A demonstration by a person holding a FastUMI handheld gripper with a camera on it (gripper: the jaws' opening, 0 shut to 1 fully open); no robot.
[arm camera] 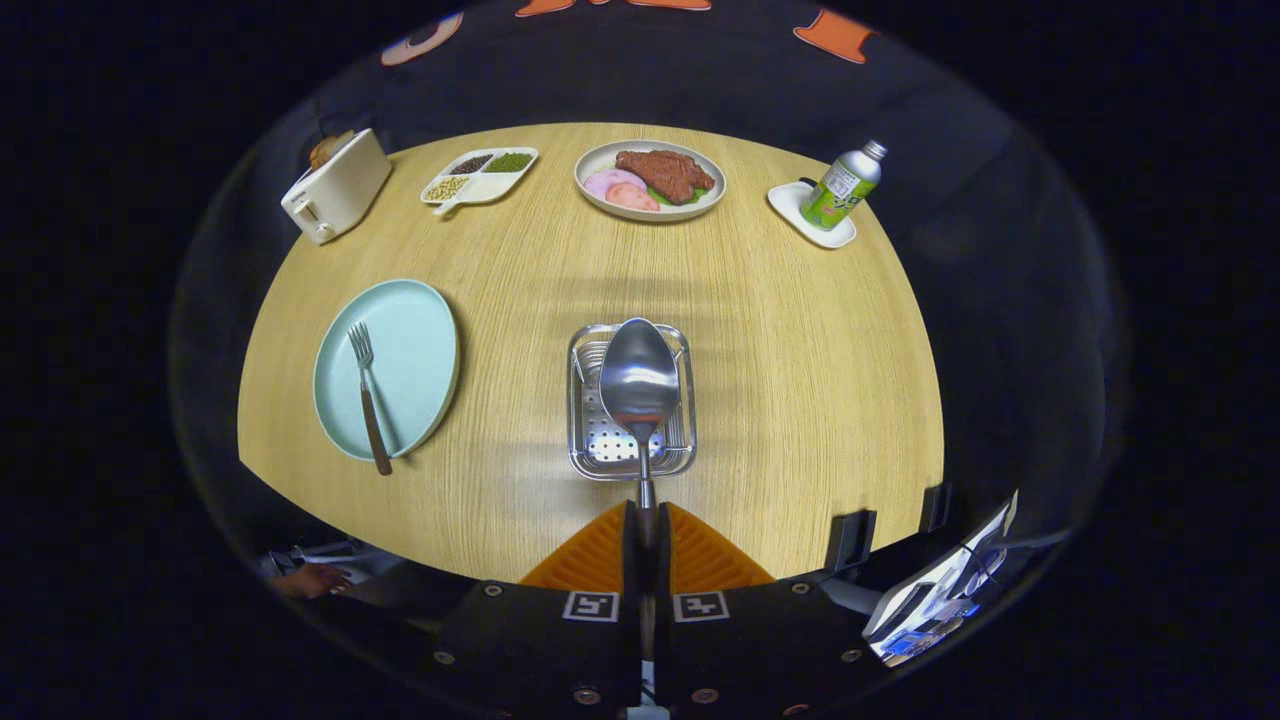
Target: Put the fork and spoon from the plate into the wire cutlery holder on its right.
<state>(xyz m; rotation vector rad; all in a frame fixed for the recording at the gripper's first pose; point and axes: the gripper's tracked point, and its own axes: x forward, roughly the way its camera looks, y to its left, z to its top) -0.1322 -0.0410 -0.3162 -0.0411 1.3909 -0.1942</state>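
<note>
my tongs (645, 520) are clamped on the spoon (638, 380) by its handle, both fingers pressing it, the bowl held out ahead over the wire cutlery holder (583, 440) on the desk (800, 380). to the holder's left, well apart, the fork (367, 395) lies on the pale plate (420, 330).

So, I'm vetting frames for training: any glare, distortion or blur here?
Gripper view: fisheye bends the table edge; soft glare streaks on the wood beyond the cutlery holder; spoon bowl, held in the shut gripper, mirrors the light; fork sharp.
</note>
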